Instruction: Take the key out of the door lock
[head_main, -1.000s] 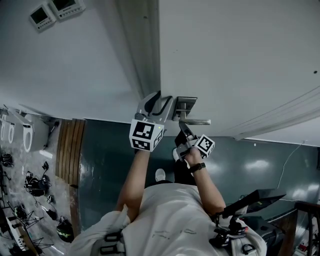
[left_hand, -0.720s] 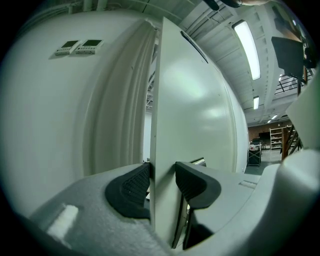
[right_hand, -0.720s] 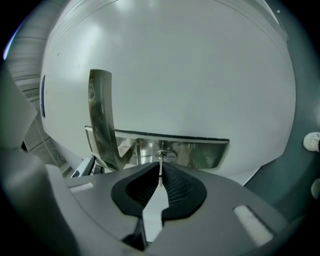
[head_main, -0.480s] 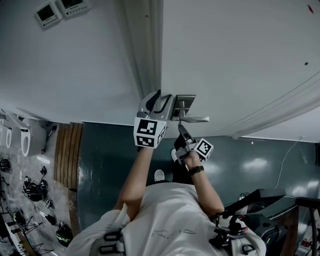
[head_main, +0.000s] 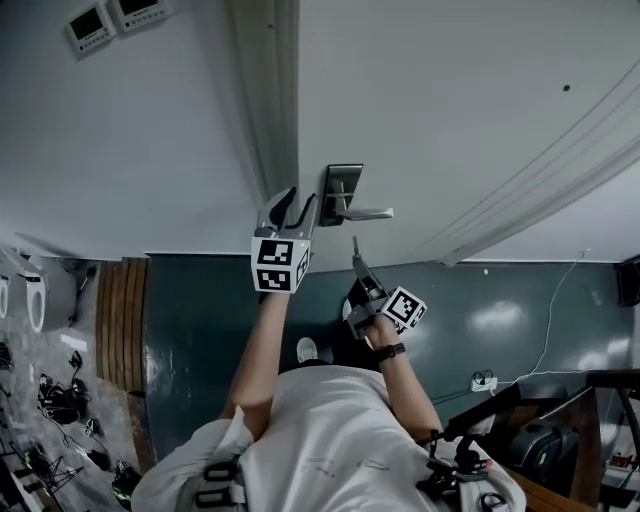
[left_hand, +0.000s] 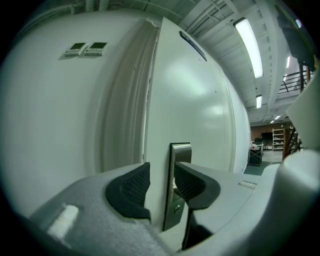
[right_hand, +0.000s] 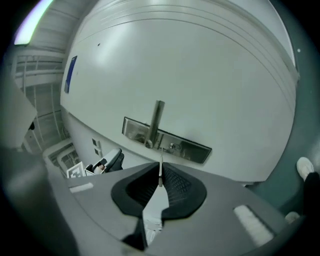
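The white door (head_main: 430, 90) carries a steel lock plate (head_main: 338, 193) with a lever handle (head_main: 368, 213). My right gripper (head_main: 359, 266) is shut on the key (head_main: 354, 248), just below the handle. In the right gripper view the key (right_hand: 160, 169) stands between the pads, its thin blade pointing at the lock plate (right_hand: 192, 146) and clear of the keyhole (right_hand: 172, 146). My left gripper (head_main: 300, 202) hangs beside the door's edge, left of the plate. Its jaws are closing with no pad pressing on anything. Between them the left gripper view shows the door's edge and the lock plate (left_hand: 179, 165).
The door frame (head_main: 262, 90) runs up the wall left of the door. Two small wall panels (head_main: 105, 20) sit at the upper left. Below lie a dark green floor (head_main: 200, 330), wooden slats (head_main: 120, 310), and equipment (head_main: 520, 440) at the lower right.
Both grippers have drawn back from the door. The right one carries the key farther from the lock plate, and the left one has come off the door's edge.
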